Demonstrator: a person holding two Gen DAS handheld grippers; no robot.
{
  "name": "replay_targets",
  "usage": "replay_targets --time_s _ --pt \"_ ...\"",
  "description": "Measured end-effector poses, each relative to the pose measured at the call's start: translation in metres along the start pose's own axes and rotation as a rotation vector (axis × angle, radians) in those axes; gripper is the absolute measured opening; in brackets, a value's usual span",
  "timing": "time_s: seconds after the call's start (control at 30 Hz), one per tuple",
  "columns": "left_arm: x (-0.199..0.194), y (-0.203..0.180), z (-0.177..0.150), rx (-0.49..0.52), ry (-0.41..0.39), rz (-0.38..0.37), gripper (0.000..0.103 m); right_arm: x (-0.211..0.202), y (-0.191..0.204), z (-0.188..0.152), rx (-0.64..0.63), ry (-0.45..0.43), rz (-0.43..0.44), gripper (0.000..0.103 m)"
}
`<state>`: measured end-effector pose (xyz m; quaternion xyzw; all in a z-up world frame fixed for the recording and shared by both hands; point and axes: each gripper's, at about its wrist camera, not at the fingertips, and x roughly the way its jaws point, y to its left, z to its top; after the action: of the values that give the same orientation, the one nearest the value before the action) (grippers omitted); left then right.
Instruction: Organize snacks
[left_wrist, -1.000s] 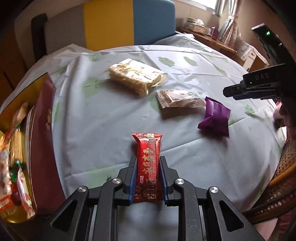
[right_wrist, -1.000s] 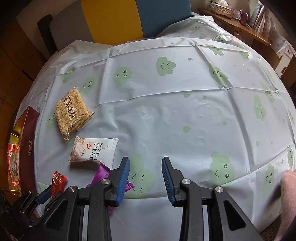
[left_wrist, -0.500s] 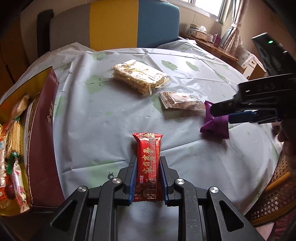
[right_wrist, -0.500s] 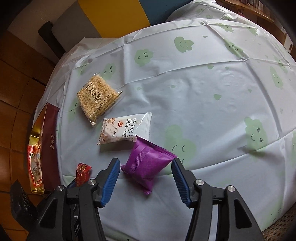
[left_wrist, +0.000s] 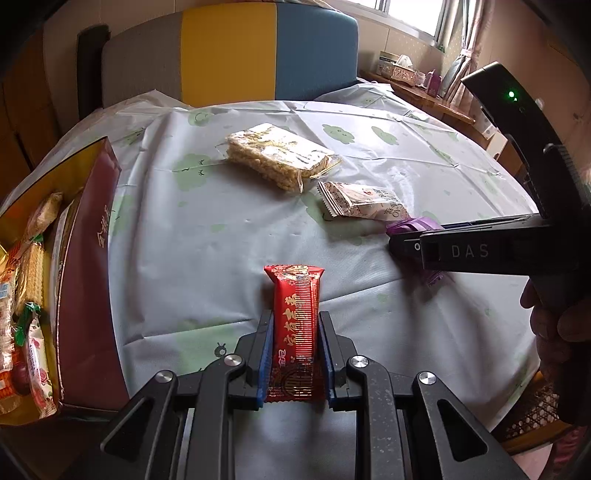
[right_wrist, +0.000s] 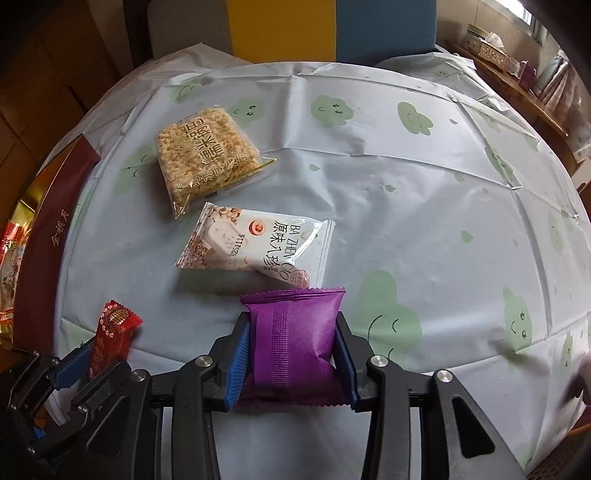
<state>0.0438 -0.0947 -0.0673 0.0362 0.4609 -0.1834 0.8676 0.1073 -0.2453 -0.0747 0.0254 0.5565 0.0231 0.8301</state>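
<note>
My left gripper (left_wrist: 295, 325) is shut on a red snack bar (left_wrist: 295, 325), held near the table's front edge; it also shows in the right wrist view (right_wrist: 110, 339). My right gripper (right_wrist: 293, 328) has its jaws against both sides of a purple snack packet (right_wrist: 295, 332) that lies on the cloth; the packet (left_wrist: 413, 226) is mostly hidden behind that gripper in the left wrist view. A white packet (right_wrist: 255, 247) and a clear rice-crisp pack (right_wrist: 205, 158) lie further back.
A dark red gift box (left_wrist: 88, 258) with several snacks inside stands at the table's left edge (right_wrist: 55, 229). A chair with a yellow and blue back (left_wrist: 266, 51) stands behind the table. The cloud-print tablecloth (right_wrist: 406, 184) covers the round table.
My right gripper has come down and forward over the purple packet and narrowed its jaws onto it. My left gripper still holds the red bar and has shifted little.
</note>
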Motion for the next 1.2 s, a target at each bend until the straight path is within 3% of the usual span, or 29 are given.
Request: replay_targets --time_s 0.23,0.53,0.83,1.0,1.2 --pt "-0.007 0.003 0.005 -0.014 0.024 0.008 0.022 -0.003 -0.002 -0.005 -0.032 -0.02 -0.013 0.044" --pt "-0.043 0.017 0.014 -0.061 -0.024 0.022 0.022 -0.005 -0.001 -0.011 -0.037 -0.036 -0.016 0.044" --pt "-0.077 0.058 0.016 -0.158 -0.077 0.059 0.022 -0.007 0.005 -0.014 -0.08 -0.059 -0.049 0.044" --pt "-0.096 0.108 0.011 -0.287 -0.107 0.07 0.022 -0.007 0.004 -0.014 -0.082 -0.061 -0.055 0.044" --pt "-0.106 0.193 -0.008 -0.534 -0.102 0.099 0.022 -0.008 0.006 -0.016 -0.092 -0.077 -0.066 0.043"
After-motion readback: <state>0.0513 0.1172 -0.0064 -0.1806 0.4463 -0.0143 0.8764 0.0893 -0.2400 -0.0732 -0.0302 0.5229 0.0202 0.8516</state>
